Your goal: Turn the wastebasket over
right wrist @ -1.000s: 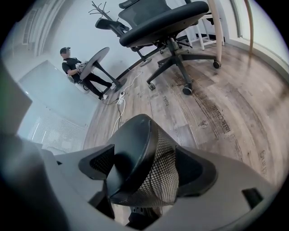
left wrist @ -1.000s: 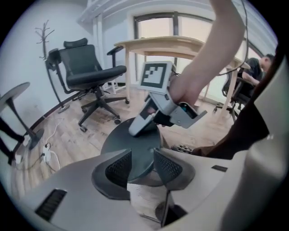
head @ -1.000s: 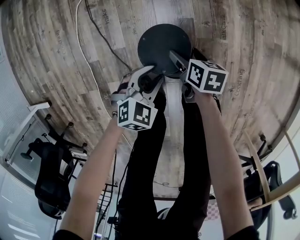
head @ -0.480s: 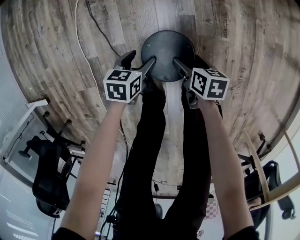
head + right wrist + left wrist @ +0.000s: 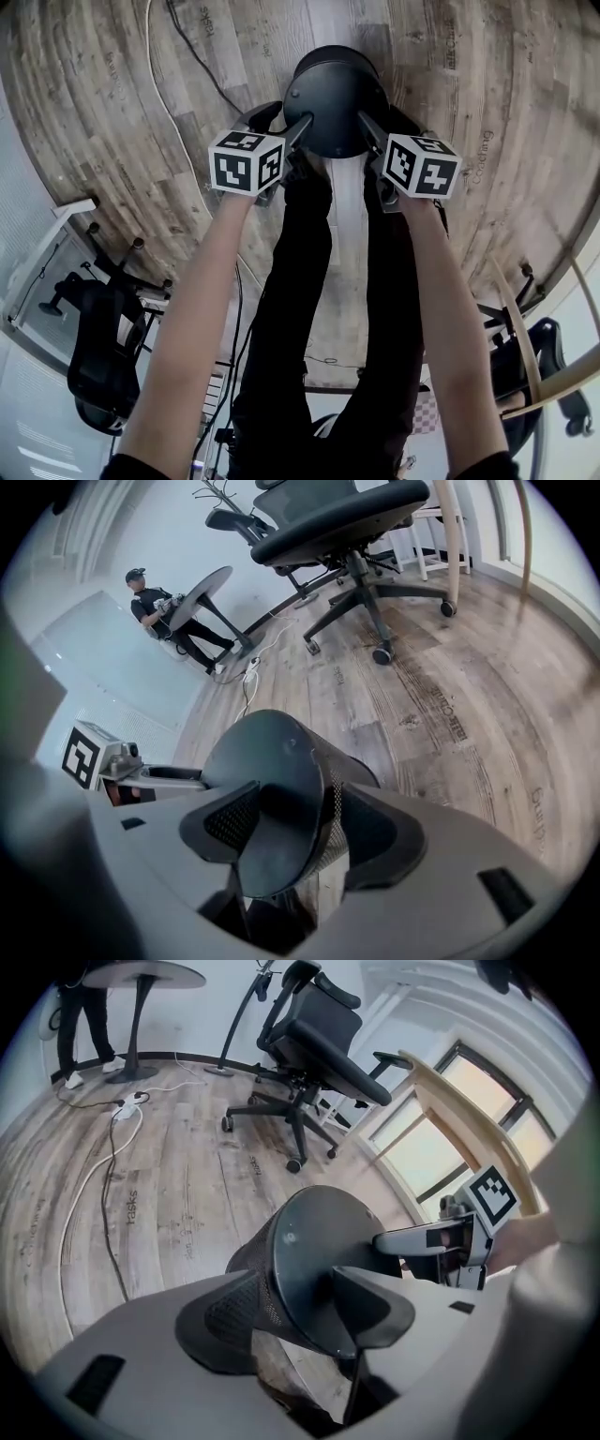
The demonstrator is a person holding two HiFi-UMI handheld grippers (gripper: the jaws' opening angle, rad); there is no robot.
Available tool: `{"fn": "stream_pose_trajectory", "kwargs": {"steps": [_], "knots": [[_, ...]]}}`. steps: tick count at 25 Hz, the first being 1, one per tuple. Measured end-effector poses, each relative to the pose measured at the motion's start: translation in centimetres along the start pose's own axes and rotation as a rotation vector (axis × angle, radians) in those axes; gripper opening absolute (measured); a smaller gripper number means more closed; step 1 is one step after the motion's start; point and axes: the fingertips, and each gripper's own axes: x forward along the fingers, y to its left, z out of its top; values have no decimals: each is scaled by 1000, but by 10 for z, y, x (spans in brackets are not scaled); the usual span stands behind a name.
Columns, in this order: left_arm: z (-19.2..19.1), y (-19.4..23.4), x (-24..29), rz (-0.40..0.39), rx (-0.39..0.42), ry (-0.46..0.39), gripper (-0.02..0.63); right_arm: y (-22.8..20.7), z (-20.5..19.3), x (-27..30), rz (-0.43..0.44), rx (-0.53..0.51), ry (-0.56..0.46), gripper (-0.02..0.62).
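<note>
While the wastebasket sits base-up on the wood floor, the 2 jaw pairs have just been closing: left gripper and right gripper clamp its base edge. The grasp looks set, so next comes a joint lift and roll.

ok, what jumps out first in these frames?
The black mesh wastebasket, solid base towards the head camera, fills the top centre of that view. The left tongs and right tongs flank it, each straddling the base edge; both have just been closing, pads on it. A black office chair stands behind on the wood floor.
</note>
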Motion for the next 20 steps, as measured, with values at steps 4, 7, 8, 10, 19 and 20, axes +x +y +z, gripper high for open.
{"fn": "stream_pose_trajectory", "kwargs": {"steps": [4, 7, 8, 10, 19, 20], "knots": [[2, -1, -3, 29, 33, 15, 232, 0, 1, -2, -24, -12, 15, 284], [4, -5, -12, 37, 39, 18, 230, 1, 4, -8, -47, -37, 35, 242], [6, -7, -16, 38, 43, 19, 226, 2, 6, -12, -47, -50, 41, 242], [9, -11, -28, 42, 48, 18, 222, 5, 11, -22, -44, -75, 53, 243], [43, -59, -105, 66, 10, -46, 192, 38, 42, -102, -31, -249, 90, 199], [49, -67, -114, 66, 6, -60, 190, 44, 47, -113, -27, -276, 91, 188]]}}
